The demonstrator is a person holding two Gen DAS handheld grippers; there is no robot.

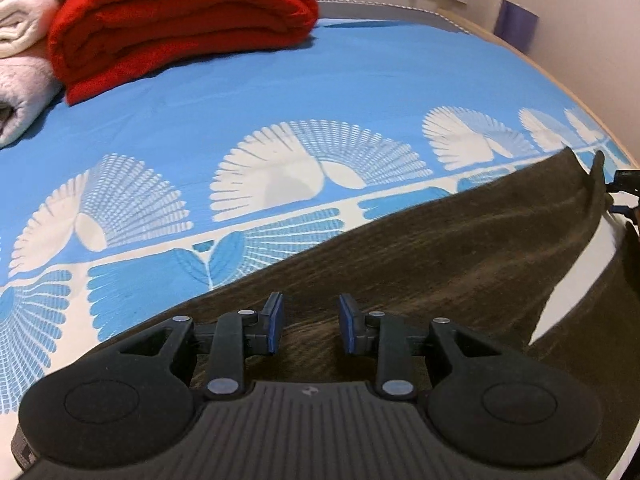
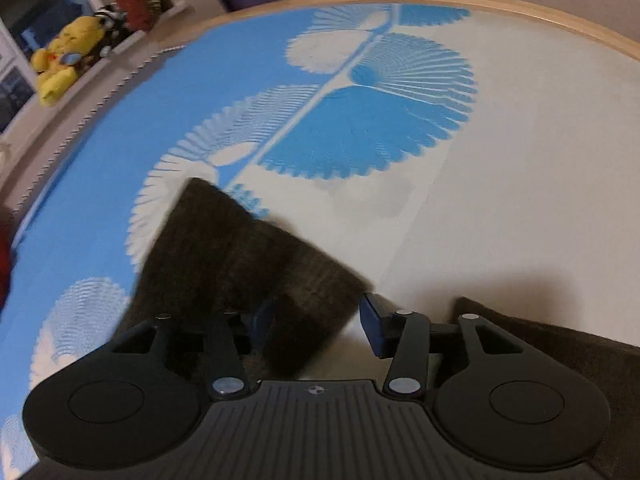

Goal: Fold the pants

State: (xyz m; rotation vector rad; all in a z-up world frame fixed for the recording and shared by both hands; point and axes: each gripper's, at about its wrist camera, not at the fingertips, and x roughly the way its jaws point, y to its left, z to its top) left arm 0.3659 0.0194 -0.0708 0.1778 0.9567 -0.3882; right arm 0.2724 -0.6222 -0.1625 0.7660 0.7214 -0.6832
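Note:
Dark brown pants [image 1: 460,248] lie on a bed with a blue and white patterned sheet [image 1: 280,92]. In the left wrist view they stretch from under my left gripper [image 1: 311,328] toward the right, where a corner is lifted. My left gripper is open, its blue pads above the fabric with nothing between them. In the right wrist view my right gripper [image 2: 320,322] is open; a flap of the pants [image 2: 240,264] stands raised in front of its left finger and partly hides it. More dark fabric [image 2: 560,344] lies at the lower right.
A folded red blanket [image 1: 180,28] and pale folded blankets [image 1: 20,80] lie at the far left of the bed. The wooden bed edge [image 2: 480,2] runs along the far side. A yellow plush toy [image 2: 60,64] sits on a shelf beyond.

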